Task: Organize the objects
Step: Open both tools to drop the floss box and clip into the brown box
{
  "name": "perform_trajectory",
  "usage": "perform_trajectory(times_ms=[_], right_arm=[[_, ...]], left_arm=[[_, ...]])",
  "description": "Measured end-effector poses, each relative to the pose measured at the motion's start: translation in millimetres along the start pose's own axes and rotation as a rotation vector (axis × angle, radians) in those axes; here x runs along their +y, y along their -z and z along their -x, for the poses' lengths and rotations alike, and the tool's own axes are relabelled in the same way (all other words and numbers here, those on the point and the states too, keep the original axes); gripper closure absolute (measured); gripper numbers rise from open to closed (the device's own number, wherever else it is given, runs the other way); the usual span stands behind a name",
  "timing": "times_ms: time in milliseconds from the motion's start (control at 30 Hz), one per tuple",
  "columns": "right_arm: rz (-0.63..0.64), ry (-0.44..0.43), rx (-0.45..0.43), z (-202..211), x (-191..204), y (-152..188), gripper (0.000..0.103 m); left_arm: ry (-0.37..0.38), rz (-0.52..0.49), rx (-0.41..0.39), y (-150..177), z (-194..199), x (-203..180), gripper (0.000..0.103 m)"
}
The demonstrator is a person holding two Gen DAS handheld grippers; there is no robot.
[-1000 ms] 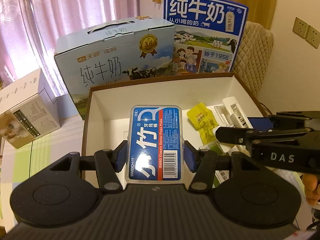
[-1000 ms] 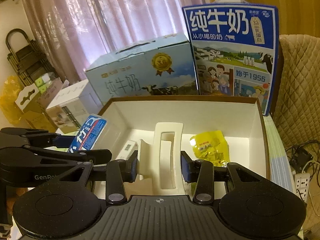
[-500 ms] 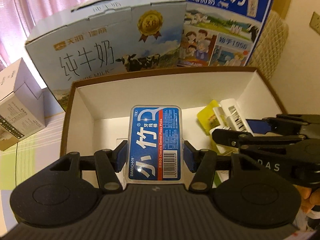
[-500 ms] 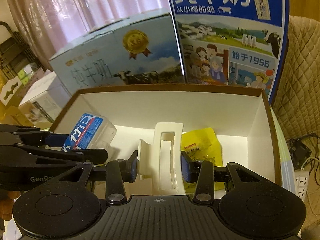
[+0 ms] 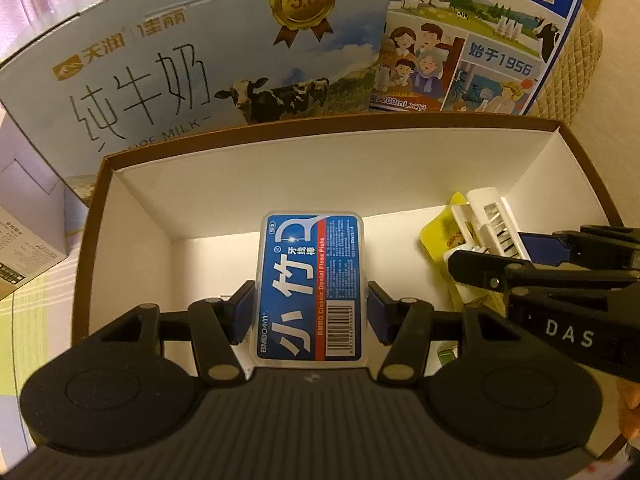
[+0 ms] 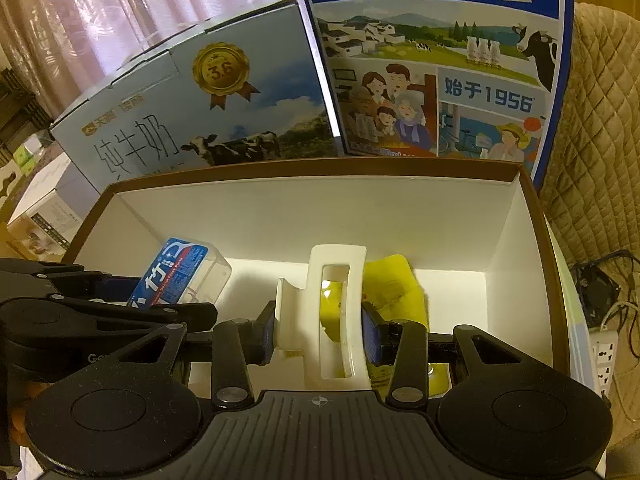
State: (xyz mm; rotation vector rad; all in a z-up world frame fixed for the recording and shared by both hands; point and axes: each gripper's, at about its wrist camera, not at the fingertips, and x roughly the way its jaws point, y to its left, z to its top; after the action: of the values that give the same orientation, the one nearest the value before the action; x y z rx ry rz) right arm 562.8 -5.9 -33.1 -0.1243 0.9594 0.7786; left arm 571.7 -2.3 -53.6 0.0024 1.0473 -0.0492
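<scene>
My left gripper (image 5: 311, 308) is shut on a blue floss pick box (image 5: 312, 284) and holds it inside the open brown-rimmed white box (image 5: 248, 188), left of centre. The floss box also shows in the right wrist view (image 6: 176, 272). My right gripper (image 6: 318, 332) is shut on a white hair claw clip (image 6: 332, 312), held inside the same box (image 6: 304, 208) above a yellow packet (image 6: 394, 292). In the left wrist view the clip (image 5: 490, 220) and the yellow packet (image 5: 442, 236) show at the right, with the right gripper's fingers (image 5: 520, 272) around the clip.
Two milk cartons stand behind the box: a pale blue one (image 5: 200, 52) and a dark blue one (image 6: 440, 60). A small cardboard box (image 5: 24, 232) sits at the left. A quilted chair back (image 6: 600, 140) and a power strip (image 6: 604, 360) are at the right.
Both grippers have moved forward and down into the open box with their objects still held. The box's far wall and the milk cartons look nearer now.
</scene>
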Motion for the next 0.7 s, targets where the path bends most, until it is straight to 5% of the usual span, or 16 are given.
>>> perform_trajectory(times_ms=[133,233,700], right_arm=[[-0.014,0.003,0.000,-1.3,-1.9,0.2,0.064],[-0.017,0.001,-0.002,-0.8,-2.1,0.4,0.064],[-0.034,-0.040,-0.035,1.5,1.8,3.4,0.064]], left_arm=[[0.009,-0.016,-0.006,-0.7,-3.1,-0.9,0.049],[0.004,-0.016,-0.013,-0.1,-2.1,0.7,0.035],[-0.036,-0.025,-0.017,3.9,4.7,7.5,0.030]])
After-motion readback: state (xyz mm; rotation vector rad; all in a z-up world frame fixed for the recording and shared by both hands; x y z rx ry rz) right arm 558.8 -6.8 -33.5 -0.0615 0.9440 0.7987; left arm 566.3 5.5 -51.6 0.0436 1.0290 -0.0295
